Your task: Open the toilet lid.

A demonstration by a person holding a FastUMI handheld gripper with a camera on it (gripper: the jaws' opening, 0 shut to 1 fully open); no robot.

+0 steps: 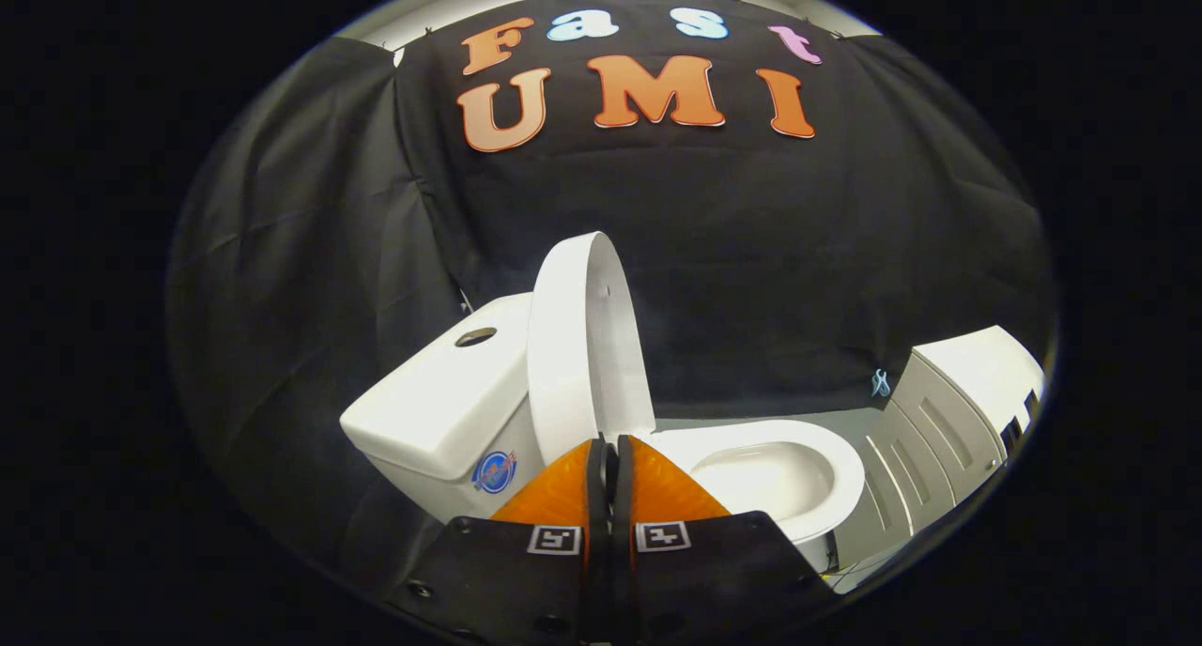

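My gripper: orange fingers pressed together, nothing held between them. Toilet lid stands raised just ahead of fingertips, leaning back against tank; tank props it, so it needs no holding. Seat and bowl exposed beside lid. I judge opening done. White cabinet sits well apart, beyond bowl.

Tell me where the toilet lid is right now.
In the gripper view the toilet lid stands raised, leaning toward the tank, just beyond the shut gripper, with the open bowl beside it.
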